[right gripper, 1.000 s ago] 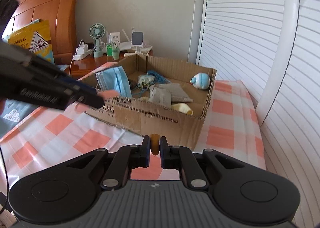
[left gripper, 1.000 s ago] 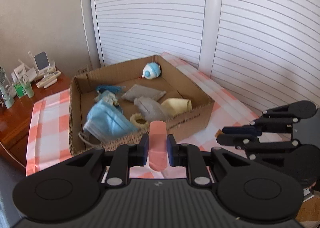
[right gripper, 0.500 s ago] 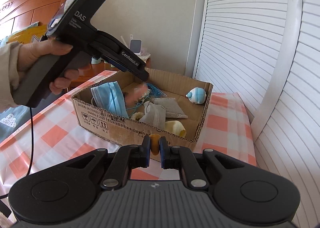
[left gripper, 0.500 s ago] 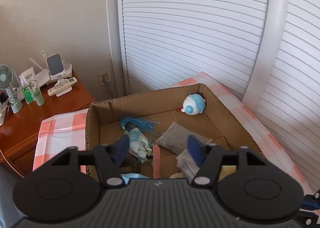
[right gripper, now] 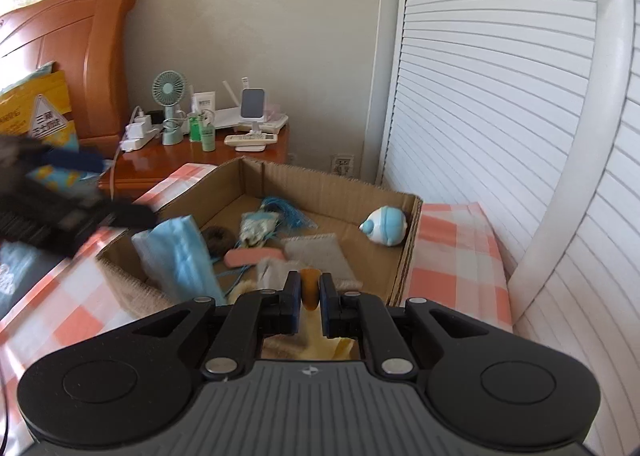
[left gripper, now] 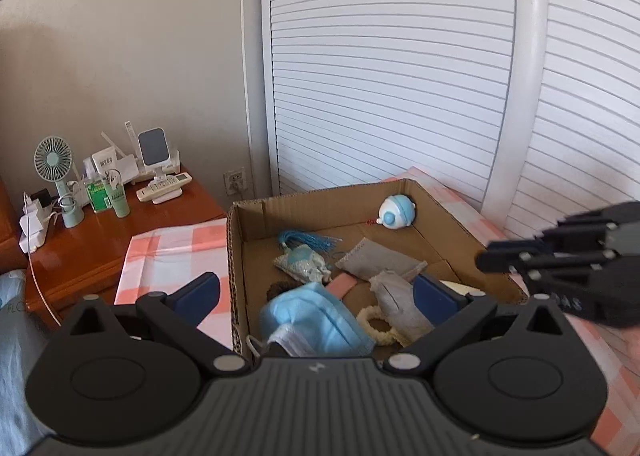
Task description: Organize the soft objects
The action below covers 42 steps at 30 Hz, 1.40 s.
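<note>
A cardboard box on the checked cloth holds soft items: a blue face mask, a pink pad, grey pouches, a tasselled sachet, a cream scrunchie and a blue-white round toy. My left gripper hangs over the box's near left corner, its jaws opening wide with nothing gripped. My right gripper is shut on a small orange piece above the box's near edge.
A wooden nightstand at the left carries a small fan, bottles, a phone stand and a remote. White louvred doors stand close behind the box. A wooden headboard rises at the far left. The left gripper's body shows blurred.
My left gripper opened and let go of the pink pad, which now lies in the box. My right gripper moved forward over the box's near edge, still holding the orange piece.
</note>
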Motion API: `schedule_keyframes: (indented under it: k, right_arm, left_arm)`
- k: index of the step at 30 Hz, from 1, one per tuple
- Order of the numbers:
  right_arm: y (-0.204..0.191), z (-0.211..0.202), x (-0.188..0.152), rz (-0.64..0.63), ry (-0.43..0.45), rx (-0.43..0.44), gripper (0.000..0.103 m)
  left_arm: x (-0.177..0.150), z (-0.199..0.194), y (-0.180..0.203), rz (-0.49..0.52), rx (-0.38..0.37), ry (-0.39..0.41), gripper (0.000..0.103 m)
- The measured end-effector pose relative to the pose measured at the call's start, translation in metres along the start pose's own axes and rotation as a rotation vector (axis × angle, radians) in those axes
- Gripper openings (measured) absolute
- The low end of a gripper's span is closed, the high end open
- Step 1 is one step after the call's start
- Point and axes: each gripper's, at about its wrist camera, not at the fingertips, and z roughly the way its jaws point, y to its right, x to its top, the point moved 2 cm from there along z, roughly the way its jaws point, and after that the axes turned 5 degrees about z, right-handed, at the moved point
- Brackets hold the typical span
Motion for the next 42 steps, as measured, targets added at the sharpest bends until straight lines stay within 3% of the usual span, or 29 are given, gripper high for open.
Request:
schedule_keyframes:
  k: [8, 10, 13, 15, 17, 21, 30, 35, 42]
  right_arm:
    - [0.010, 0.061, 0.038, 0.013, -0.025, -0.058, 0.012]
    - [0.012, 0.076, 0.044, 0.017, -0.036, -0.093, 0.019]
    - [0.015, 0.090, 0.047, 0.038, -0.064, -0.114, 0.045]
    - [0.016, 0.089, 0.046, 0.050, -0.070, -0.117, 0.090]
    - [0.013, 0.082, 0.044, 0.061, -0.048, -0.147, 0.103]
    - [0.004, 0.060, 0.039, 0.052, -0.048, -0.144, 0.103]
    - [-0.016, 0.012, 0.009, 0.129, -0.186, -0.306, 0.103]
    - [-0.023, -0.015, -0.016, 0.219, -0.235, -0.293, 0.103]
    - [-0.031, -0.048, -0.031, 0.242, -0.208, -0.314, 0.103]
  left_arm:
    - [-0.029, -0.013, -0.001, -0.058, 0.031, -0.043, 0.102]
    - [-0.033, -0.013, -0.001, -0.059, 0.028, -0.055, 0.102]
    - [-0.038, -0.015, -0.002, -0.062, 0.027, -0.061, 0.102]
    - [-0.040, -0.014, -0.002, -0.067, 0.028, -0.066, 0.102]
    - [-0.043, -0.012, -0.002, -0.070, 0.034, -0.080, 0.102]
    - [-0.043, -0.014, 0.000, -0.079, 0.045, -0.093, 0.102]
    - [-0.038, -0.033, 0.008, -0.087, 0.122, -0.094, 0.102]
    - [-0.035, -0.043, 0.015, -0.105, 0.134, -0.124, 0.102]
    - [-0.034, -0.051, 0.023, -0.102, 0.147, -0.135, 0.102]
